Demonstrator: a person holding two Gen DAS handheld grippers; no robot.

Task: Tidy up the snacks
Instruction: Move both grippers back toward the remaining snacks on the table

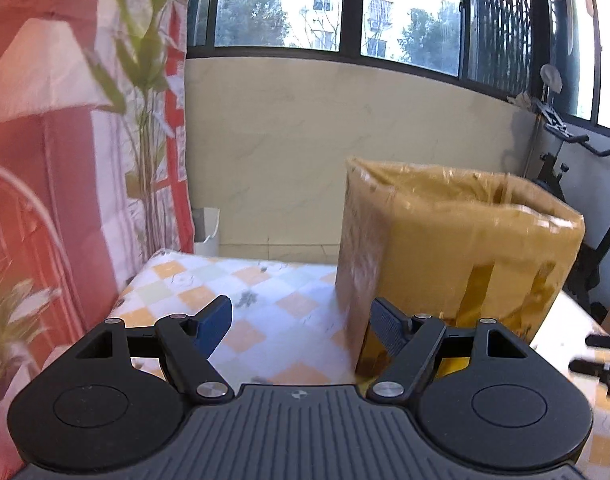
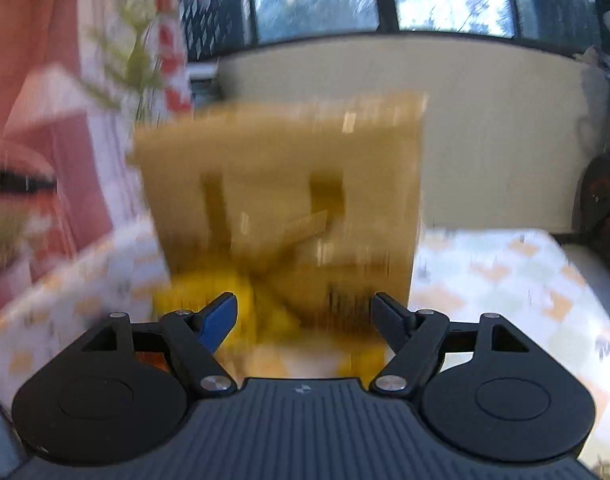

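Observation:
A tall open cardboard box wrapped in glossy brown tape stands on the checkered tablecloth. My left gripper is open and empty, low over the cloth, with the box's left corner just ahead of its right finger. In the blurred right wrist view the same box stands straight ahead. Yellow snack packs lie at its foot, between and just beyond the fingers. My right gripper is open and empty. The right gripper's tips also show at the left wrist view's right edge.
A red and white curtain with green plants hangs on the left. A beige wall under dark-framed windows is behind the table. An exercise bike stands at the right, a white bin beyond the table's far left corner.

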